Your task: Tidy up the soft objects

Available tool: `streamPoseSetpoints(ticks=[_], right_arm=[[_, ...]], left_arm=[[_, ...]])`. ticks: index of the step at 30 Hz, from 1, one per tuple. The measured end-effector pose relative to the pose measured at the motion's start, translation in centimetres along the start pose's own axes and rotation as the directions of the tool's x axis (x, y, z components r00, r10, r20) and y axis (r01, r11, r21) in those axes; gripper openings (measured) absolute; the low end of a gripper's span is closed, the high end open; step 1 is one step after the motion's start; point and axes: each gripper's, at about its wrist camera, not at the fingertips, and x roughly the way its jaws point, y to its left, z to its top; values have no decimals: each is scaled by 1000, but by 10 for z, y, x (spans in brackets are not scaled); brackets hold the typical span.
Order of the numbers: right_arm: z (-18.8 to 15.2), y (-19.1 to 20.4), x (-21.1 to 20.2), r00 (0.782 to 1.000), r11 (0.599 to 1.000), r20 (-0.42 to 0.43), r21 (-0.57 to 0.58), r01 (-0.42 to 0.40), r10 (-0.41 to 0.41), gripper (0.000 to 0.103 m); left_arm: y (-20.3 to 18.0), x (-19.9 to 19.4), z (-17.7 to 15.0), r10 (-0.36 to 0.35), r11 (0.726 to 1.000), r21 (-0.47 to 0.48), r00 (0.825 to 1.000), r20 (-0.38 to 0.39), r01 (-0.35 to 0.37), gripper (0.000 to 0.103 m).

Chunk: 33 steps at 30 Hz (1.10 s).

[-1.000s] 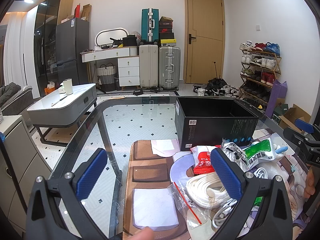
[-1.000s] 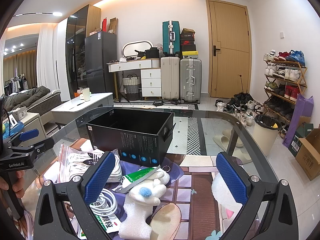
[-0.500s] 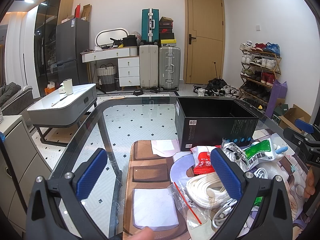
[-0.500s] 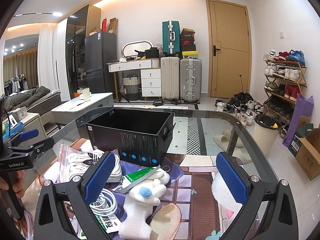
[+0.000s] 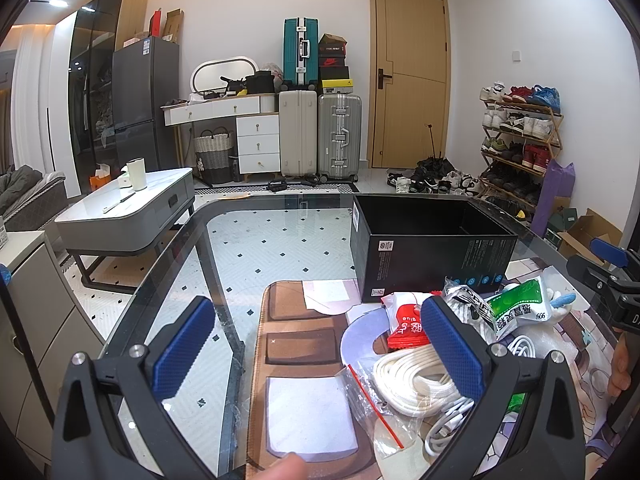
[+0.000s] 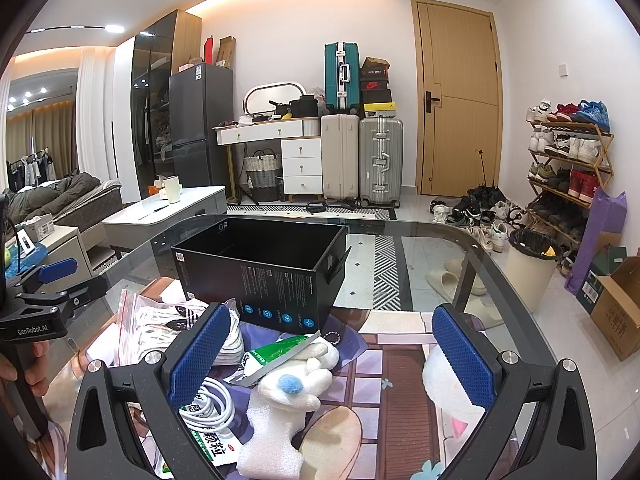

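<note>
An open black box [image 5: 432,240] [image 6: 264,268] stands on the glass table, with a heap of soft things in front of it. The heap holds a clear zip bag of white cord [image 5: 412,380], a red sachet [image 5: 408,324], a green-and-white pouch [image 5: 520,308] [image 6: 276,354], a white plush toy [image 6: 296,380], a white foam piece [image 6: 268,436] and a white cable [image 6: 212,404]. My left gripper [image 5: 320,356] is open above the mat, left of the heap. Also open, my right gripper [image 6: 332,356] hovers over the plush toy. Neither holds anything.
A printed mat [image 5: 304,344] [image 6: 392,384] covers the table's near part; bare glass [image 5: 280,236] lies left of and behind the box. The right gripper [image 5: 612,280] shows at the left view's right edge, the left gripper [image 6: 36,312] at the right view's left edge, each with a hand.
</note>
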Motion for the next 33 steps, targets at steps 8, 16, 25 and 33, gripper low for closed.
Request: streamPoseSetpoints(ticks=[8, 16, 25, 33], right_arm=[[0, 0, 0, 1000, 1000, 0, 0, 0, 0, 103], [0, 8, 14, 995, 999, -88, -18, -38, 37, 103], [0, 24, 18, 981, 996, -182, -49, -79, 69, 103], [-2, 13, 17, 961, 994, -259, -27, -104, 94, 103]], left_arm=[[0, 0, 0, 0, 1000, 0, 1000, 1, 0, 103], [-4, 2, 5, -32, 999, 11, 998, -63, 33, 103], [-10, 2, 5, -96, 995, 10, 986, -135, 98, 103], [-24, 6, 12, -163, 986, 10, 966, -200, 168, 103]])
